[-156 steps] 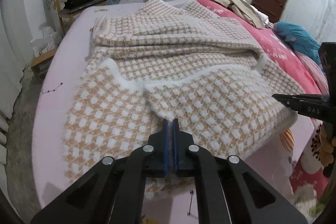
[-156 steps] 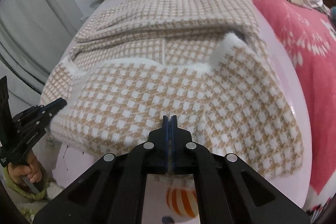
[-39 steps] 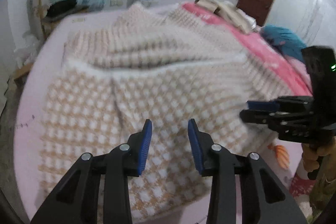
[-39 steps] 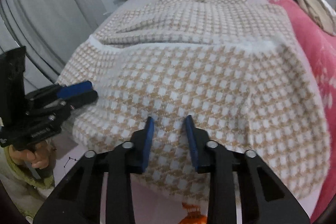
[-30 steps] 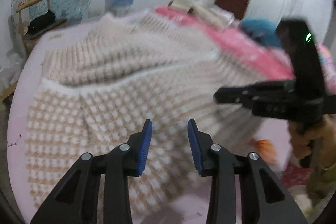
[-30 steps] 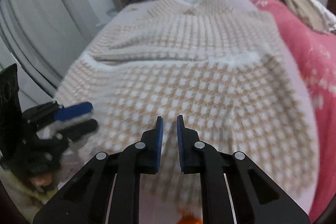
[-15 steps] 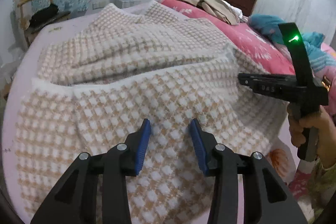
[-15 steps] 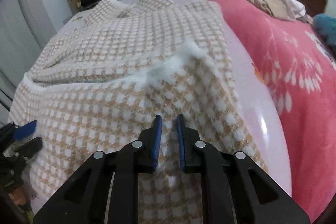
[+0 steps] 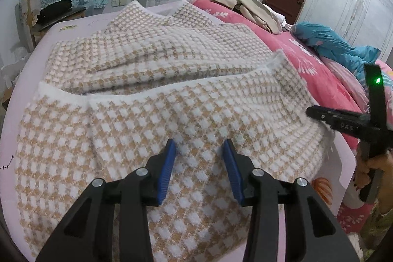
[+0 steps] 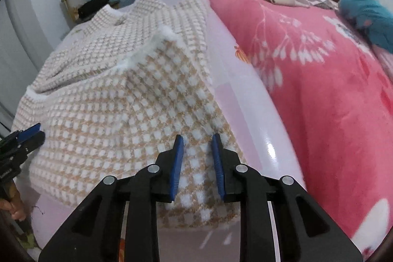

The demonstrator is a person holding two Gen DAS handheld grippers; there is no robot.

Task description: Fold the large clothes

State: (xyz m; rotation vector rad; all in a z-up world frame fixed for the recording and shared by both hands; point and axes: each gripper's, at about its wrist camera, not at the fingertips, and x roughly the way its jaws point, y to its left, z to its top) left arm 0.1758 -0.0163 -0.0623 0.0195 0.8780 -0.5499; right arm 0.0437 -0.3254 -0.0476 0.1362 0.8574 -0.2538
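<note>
writing: "das" on right gripper (image 9: 343, 123)
bed: pink sheet (image 10: 248, 100), checked garment (image 9: 172, 100) folded
jaws: left gripper (image 9: 199, 154), right both spread

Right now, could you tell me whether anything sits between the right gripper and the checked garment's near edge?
Nothing visible does. The right gripper is open directly over the near right corner of the checked garment, with only fabric showing between its blue pads.

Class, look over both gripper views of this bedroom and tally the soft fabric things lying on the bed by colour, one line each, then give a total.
Tan-and-white checked: 1, the sweater
Pink: 1, the blanket
Blue: 1, the bundle
Beige: 1, the clothes pile
Total: 4
</note>
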